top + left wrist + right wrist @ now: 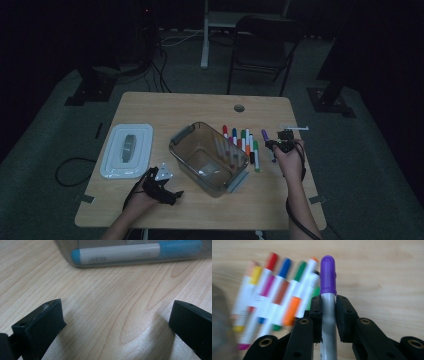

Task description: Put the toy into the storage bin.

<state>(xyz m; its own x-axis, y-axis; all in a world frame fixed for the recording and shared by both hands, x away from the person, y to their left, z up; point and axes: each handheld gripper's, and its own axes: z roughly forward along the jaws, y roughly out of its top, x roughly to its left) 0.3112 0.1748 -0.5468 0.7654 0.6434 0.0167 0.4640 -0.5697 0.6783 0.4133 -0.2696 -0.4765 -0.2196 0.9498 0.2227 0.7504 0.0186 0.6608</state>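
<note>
My right gripper (275, 145) (328, 303) is shut on a purple-capped marker (265, 135) (328, 272), whose grey barrel sits between the pads with the cap sticking out past them. It is at the right end of a row of several coloured markers (242, 142) (277, 295) lying on the wooden table (200, 105). A clear plastic bin (200, 131) stands in the middle of the table. My left gripper (172, 195) (117, 315) rests open on the table just in front of the bin, nothing between its jaws. A blue-capped marker (120, 253) lies inside the bin.
A white lid (112, 160) with a grey handle lies at the table's left. There is a round cable hole (239, 108) near the far edge. A dark chair (262, 45) stands beyond the table, and cables trail on the floor.
</note>
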